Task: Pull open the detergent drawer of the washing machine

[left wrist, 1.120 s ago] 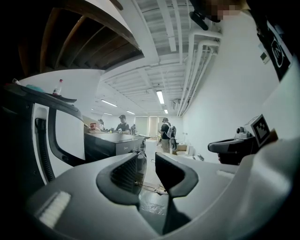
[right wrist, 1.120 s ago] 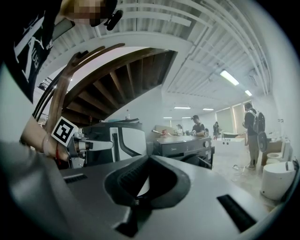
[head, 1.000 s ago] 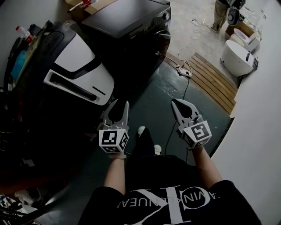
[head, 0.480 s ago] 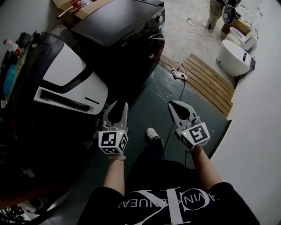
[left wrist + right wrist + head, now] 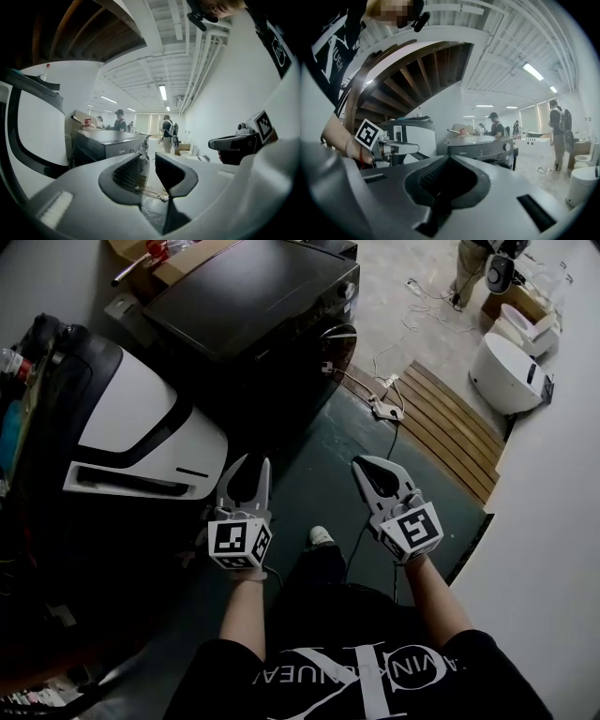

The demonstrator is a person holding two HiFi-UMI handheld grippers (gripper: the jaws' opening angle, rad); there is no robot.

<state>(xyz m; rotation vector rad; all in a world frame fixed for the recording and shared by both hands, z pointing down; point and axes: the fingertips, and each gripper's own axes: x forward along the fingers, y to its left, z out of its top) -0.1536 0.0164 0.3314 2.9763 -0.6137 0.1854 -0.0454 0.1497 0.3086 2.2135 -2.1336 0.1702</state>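
Standing at the far end of the dark floor [image 5: 314, 460]: washing machine [image 5: 253, 292], dark casing, flat top, round knob [image 5: 352, 287] at the upper front corner. Detergent drawer: front panel too dark and too small to make it out. Machine well apart from both tools, nothing touching it.

Left tool [image 5: 246, 474]: released, jaws standing apart, nothing between them; pointing roughly level toward the machine. In the left gripper view only floor and a cable show through the gap.

Right tool [image 5: 380, 474]: clenched, jaws closed together on nothing, held beside the left one at about the same height.

White-and-black appliance [image 5: 141, 432]: just left of the washing machine, near the left tool.

Cardboard box [image 5: 173, 259]: behind the machine, against the wall.

Power strip [image 5: 384, 409]: on the floor right of the machine, cable trailing toward the person's shoe [image 5: 321, 536].

Wooden slats [image 5: 450, 423]: lying flat beyond the power strip.

White round unit [image 5: 511, 371]: past the slats.

Person [image 5: 473, 268]: standing at the far right.
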